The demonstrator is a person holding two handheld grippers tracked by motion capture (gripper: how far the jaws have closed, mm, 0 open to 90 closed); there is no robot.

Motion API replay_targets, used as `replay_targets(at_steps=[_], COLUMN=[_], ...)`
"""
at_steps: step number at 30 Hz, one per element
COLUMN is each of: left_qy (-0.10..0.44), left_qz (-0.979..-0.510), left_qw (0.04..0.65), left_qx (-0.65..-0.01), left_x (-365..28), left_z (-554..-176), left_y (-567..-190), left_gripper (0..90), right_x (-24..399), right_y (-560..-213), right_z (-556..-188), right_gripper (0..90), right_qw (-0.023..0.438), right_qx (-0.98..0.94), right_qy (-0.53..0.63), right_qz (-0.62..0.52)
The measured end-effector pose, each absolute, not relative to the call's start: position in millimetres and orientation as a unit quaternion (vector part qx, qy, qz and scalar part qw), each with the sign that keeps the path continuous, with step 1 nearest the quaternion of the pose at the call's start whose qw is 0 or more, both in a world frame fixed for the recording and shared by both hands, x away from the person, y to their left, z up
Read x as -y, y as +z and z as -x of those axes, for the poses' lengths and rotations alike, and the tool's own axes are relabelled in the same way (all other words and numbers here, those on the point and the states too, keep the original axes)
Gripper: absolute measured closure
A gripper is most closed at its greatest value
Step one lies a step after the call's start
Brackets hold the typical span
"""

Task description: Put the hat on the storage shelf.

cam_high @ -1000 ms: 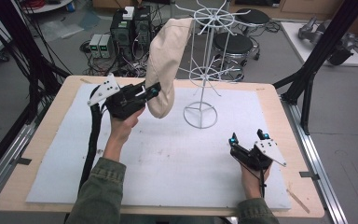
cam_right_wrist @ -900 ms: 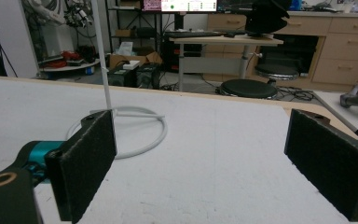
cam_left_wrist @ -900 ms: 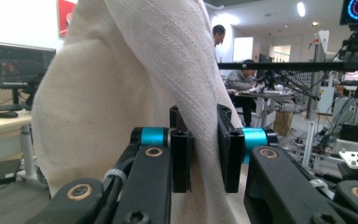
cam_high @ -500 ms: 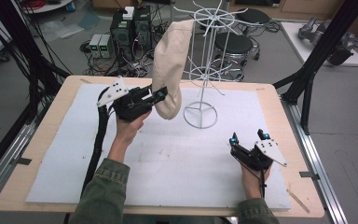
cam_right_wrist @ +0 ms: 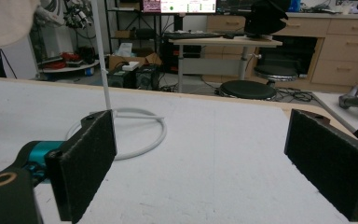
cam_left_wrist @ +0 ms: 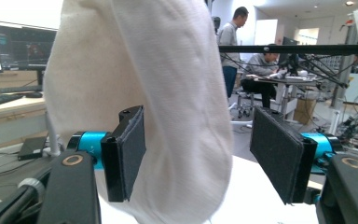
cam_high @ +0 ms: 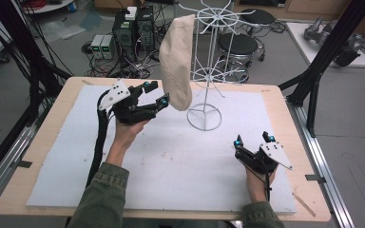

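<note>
A: Left gripper [cam_high: 154, 93], what's it doing?

B: Jaws have just been opening, now wide. Cream cloth bag [cam_high: 177, 61] sits btwn the pads in the left gripper view, w/ the left pad against the fabric or just beside it, can't tell which; right pad clear of it w/ a gap. So no squeeze on it.

A: Where's the bag hang?

B: On the white wire rack [cam_high: 213, 71], upper tier, left side of the pole. Hangs upright, bottom end rounded, off the mat. In the left gripper view the bag [cam_left_wrist: 140, 102] takes up most of the middle.

A: And the rack?

B: Ring base on the white mat [cam_high: 171, 171], back centre of the table [cam_high: 43, 118].

A: Right gripper [cam_high: 253, 140]?

B: Jaws spread wide, nothing btwn them. Held low near the mat's front right, well apart from the rack. Its own view looks across the mat at the rack's ring base [cam_right_wrist: 135, 133] and pole.

A: Beyond the table?

B: Black stool [cam_high: 237, 45] behind the rack, electronics boxes [cam_high: 123, 33] on the floor back left, black frame legs [cam_high: 323, 61] either side.
</note>
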State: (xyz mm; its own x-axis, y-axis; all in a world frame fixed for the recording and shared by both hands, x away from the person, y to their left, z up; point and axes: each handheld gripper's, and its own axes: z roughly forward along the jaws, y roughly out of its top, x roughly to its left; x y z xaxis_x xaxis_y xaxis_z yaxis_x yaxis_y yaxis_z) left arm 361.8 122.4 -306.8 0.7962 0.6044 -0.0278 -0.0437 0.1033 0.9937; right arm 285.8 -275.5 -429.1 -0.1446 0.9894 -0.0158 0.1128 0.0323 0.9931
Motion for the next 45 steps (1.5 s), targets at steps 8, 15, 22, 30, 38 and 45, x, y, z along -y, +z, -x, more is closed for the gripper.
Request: replay_targets(at_steps=[8, 15, 22, 30, 38, 45], left_qy=[0.246, 0.267, 0.286, 0.298, 0.306, 0.311], left_qz=[-0.623, -0.619, -0.614, -0.616, -0.620, -0.609], left_qw=[0.700, 0.691, 0.683, 0.673, 0.661, 0.663], left_qx=[-0.247, -0.261, -0.271, -0.279, -0.291, -0.306], left_x=[-137.2, -151.9, -168.0, -182.2, -200.1, -214.0], left_z=[-358.0, -352.2, -343.7, -336.3, -327.8, -322.4], left_y=[-311.2, -312.2, -313.4, -315.9, -323.3, -331.1], left_gripper=[32.0, 31.3, 30.7, 31.1, 31.5, 31.3], right_x=[274.8, 274.8, 275.2, 273.8, 273.7, 270.7], right_y=[-429.1, -429.1, -428.9, -429.0, -429.2, -428.9], right_z=[-285.6, -285.6, -285.7, -285.5, -285.7, -284.7], right_gripper=[8.2, 8.2, 8.2, 8.1, 8.2, 8.1], right_qw=[0.437, 0.437, 0.441, 0.440, 0.441, 0.440], right_qx=[-0.569, -0.570, -0.569, -0.570, -0.570, -0.571], right_qy=[0.500, 0.499, 0.498, 0.496, 0.494, 0.494], right_qz=[-0.485, -0.485, -0.483, -0.485, -0.486, -0.485])
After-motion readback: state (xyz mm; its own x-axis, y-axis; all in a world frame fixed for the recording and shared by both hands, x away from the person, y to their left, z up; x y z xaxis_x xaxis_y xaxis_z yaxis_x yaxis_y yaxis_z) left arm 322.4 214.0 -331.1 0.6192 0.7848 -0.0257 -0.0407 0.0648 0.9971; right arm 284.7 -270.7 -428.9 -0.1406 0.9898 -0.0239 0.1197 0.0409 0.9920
